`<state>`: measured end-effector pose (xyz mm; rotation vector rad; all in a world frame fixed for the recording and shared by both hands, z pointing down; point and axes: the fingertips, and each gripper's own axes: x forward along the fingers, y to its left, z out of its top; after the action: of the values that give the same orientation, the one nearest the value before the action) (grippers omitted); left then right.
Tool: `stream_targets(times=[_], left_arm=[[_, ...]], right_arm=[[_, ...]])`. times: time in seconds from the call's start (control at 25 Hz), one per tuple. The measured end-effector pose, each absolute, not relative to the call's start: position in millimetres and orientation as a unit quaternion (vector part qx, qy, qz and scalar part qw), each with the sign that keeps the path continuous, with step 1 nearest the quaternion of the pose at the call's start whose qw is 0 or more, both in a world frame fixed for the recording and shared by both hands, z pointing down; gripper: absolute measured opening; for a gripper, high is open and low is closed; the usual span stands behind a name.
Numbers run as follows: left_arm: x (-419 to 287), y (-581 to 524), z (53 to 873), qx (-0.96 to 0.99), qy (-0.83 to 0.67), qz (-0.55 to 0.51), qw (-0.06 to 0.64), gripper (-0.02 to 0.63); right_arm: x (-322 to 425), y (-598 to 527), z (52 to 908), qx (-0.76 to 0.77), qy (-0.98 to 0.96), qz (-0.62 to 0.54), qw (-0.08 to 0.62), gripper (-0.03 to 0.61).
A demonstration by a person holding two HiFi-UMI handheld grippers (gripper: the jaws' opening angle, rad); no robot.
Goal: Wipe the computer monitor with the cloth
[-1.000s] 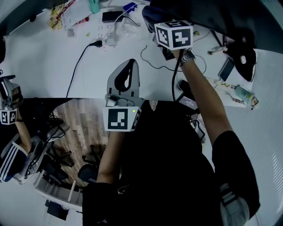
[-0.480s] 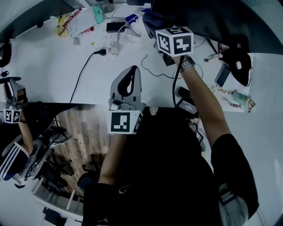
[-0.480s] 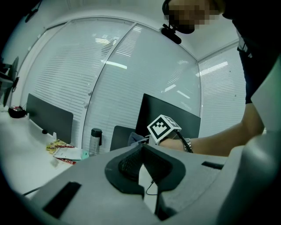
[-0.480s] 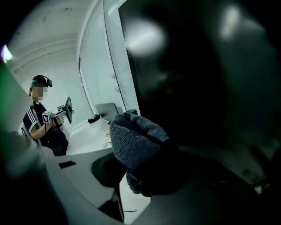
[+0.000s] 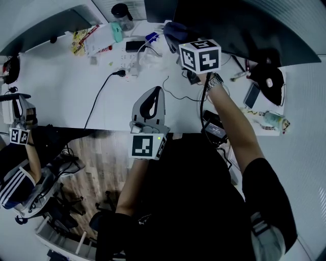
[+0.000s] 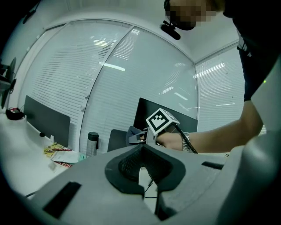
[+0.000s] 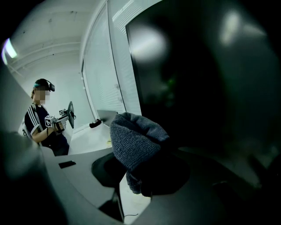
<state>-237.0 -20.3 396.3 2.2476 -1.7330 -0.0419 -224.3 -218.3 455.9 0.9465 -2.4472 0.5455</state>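
One cloth (image 7: 134,140) sits pinched in the right gripper (image 7: 142,182), near the monitor (image 7: 197,79).

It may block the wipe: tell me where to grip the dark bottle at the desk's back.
Grip the dark bottle round the middle of its straight body, coming in level from the front edge of the desk with the left tool: it stands upright, and the glass wall closes off its far side.

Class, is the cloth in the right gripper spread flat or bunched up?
Bunched up: the cloth forms a rounded wad clamped in the right gripper.
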Motion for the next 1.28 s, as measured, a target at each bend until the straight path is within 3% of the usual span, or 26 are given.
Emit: stream_targets(times=[1.28], left_arm=[[-231.4, -5.0, 354.6, 0.794, -0.595, -0.043, 0.115, 0.006]], right_arm=[[-233.5, -230.9, 283.7, 0.360, -0.916, 0.124, 0.127, 0.138]])
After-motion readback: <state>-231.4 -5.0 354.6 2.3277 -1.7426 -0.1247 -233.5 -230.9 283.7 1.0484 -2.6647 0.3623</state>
